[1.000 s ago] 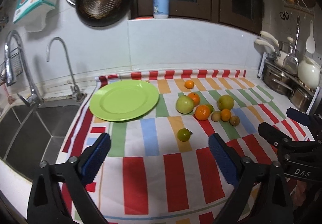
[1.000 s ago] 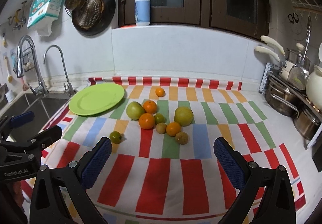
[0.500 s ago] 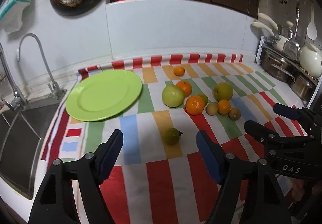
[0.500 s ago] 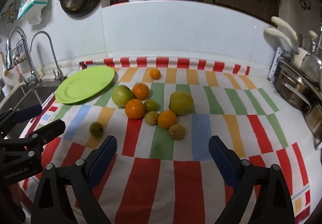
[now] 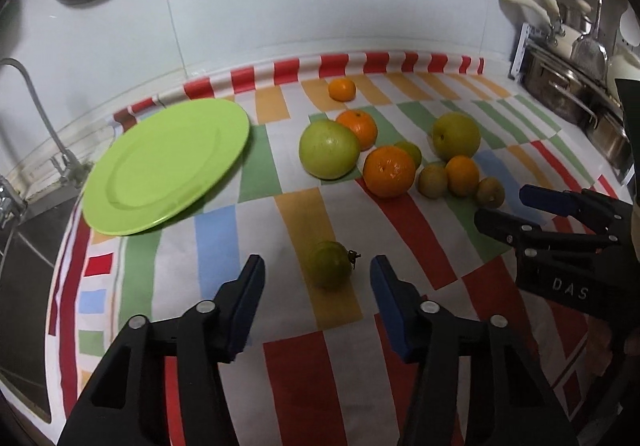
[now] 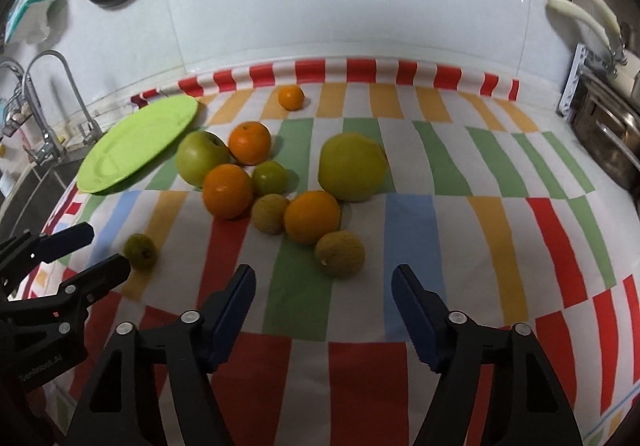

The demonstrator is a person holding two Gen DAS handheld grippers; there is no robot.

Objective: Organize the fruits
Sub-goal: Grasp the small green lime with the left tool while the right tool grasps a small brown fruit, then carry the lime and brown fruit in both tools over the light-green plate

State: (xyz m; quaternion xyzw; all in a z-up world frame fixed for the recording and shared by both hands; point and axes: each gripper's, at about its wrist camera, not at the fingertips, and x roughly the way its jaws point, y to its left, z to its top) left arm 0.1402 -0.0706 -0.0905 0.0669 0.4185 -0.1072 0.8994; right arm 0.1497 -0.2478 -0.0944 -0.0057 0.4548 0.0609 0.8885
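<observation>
left wrist view: left tool point(image 5: 316, 274) released, its jaws just closing around small green fruit point(image 5: 330, 264), lower centre; round, smooth, may roll, grip mid-sides gently.

On the striped cloth point(image 6: 472, 230) a flat round green plate point(image 6: 136, 149) lies at the left by the sink point(image 5: 24, 254), a cluster of oranges and green fruits point(image 6: 280, 185) right of it, one small orange point(image 6: 291, 97) behind, and a lone small green fruit point(image 5: 330, 264) in front.
</observation>
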